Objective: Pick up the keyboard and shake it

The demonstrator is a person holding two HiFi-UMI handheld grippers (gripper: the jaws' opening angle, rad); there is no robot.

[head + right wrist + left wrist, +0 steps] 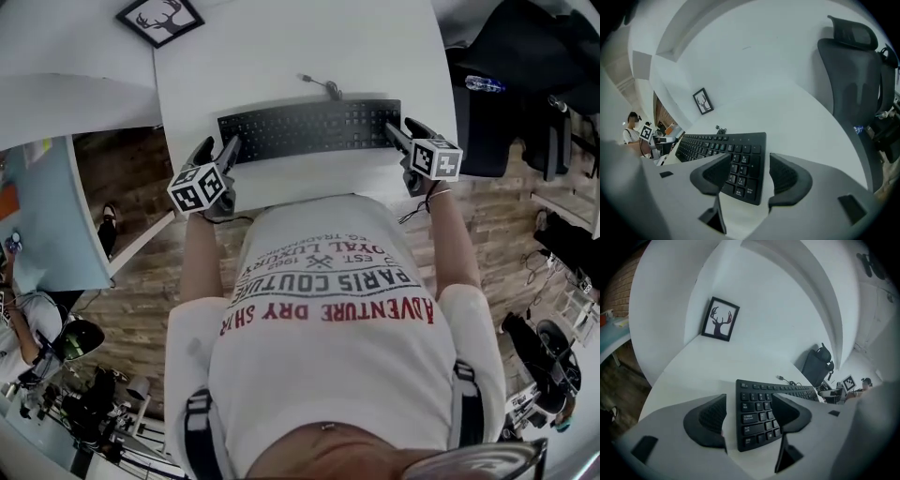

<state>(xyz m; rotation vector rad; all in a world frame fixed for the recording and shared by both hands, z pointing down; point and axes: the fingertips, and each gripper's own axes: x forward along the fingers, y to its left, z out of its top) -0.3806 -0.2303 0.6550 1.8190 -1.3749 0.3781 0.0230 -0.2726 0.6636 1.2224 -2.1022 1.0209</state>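
A black keyboard (309, 129) lies flat on the white table (375, 47), its cable (323, 86) running off the far edge. My left gripper (217, 150) is at the keyboard's left end and my right gripper (405, 131) at its right end. In the left gripper view the left gripper (750, 401) stands open astride the end of the keyboard (787, 390), its outer pad clear of the edge. In the right gripper view the right gripper (750, 161) also stands open around the end of the keyboard (712, 143), with a gap at the outer pad.
A framed antler picture (159, 19) lies at the table's far left corner. A black office chair (516, 56) stands to the right of the table. Wooden floor shows on both sides. The table's near edge runs just behind both grippers.
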